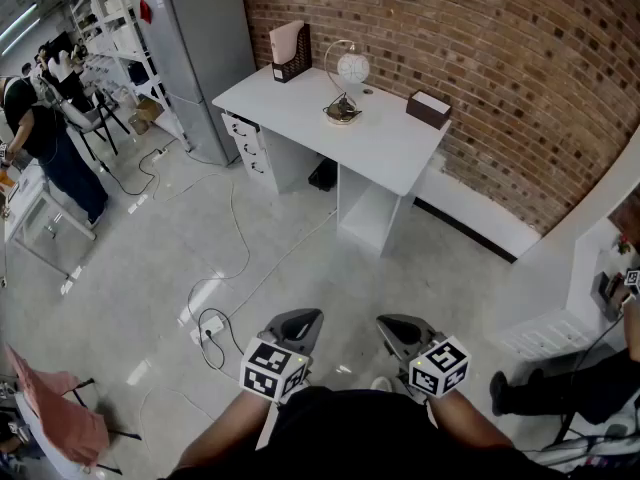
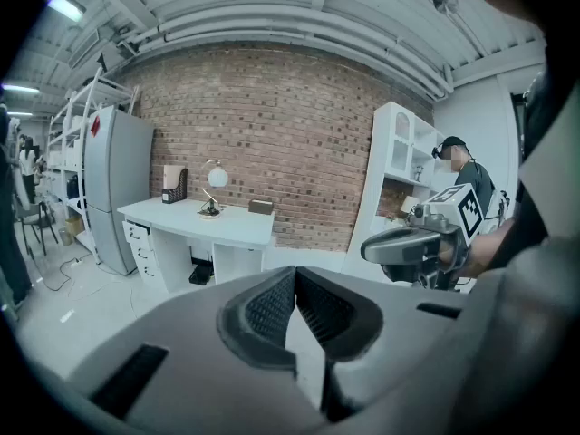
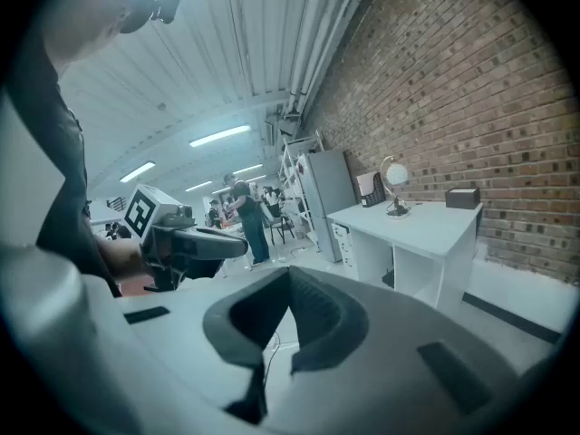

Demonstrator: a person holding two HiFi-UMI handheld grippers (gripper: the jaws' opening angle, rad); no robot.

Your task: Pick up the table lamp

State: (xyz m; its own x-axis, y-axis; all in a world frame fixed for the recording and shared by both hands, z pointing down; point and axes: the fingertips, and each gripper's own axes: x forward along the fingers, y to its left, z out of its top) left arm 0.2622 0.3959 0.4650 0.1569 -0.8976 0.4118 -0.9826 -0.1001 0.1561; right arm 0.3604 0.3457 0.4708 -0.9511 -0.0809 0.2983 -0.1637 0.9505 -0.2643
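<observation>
Distance comes first: the white-globed table lamp (image 1: 352, 68) with a curved metal arm stands on the white bench (image 1: 390, 148) far ahead, so I should walk up before parting the jaws of left gripper (image 1: 300, 321) and right gripper (image 1: 398, 328), both pressed together on nothing.

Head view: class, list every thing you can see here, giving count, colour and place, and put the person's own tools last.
rectangular desk with drawers: one, white, against the red-brown brick wall
globe-shaded table lamp with curved metal arm: one, white and metallic, middle of the desk
small box: one, dark brown, right end of the desk
file holder with papers: one, dark, back left corner of the desk
tall refrigerator: one, grey, left of the desk
power strip with cables: one, white, on the grey floor
bystander: one, dark clothes, far left
left claw: one, grey, shut and empty, bottom centre
right claw: one, grey, shut and empty, beside the left claw
</observation>
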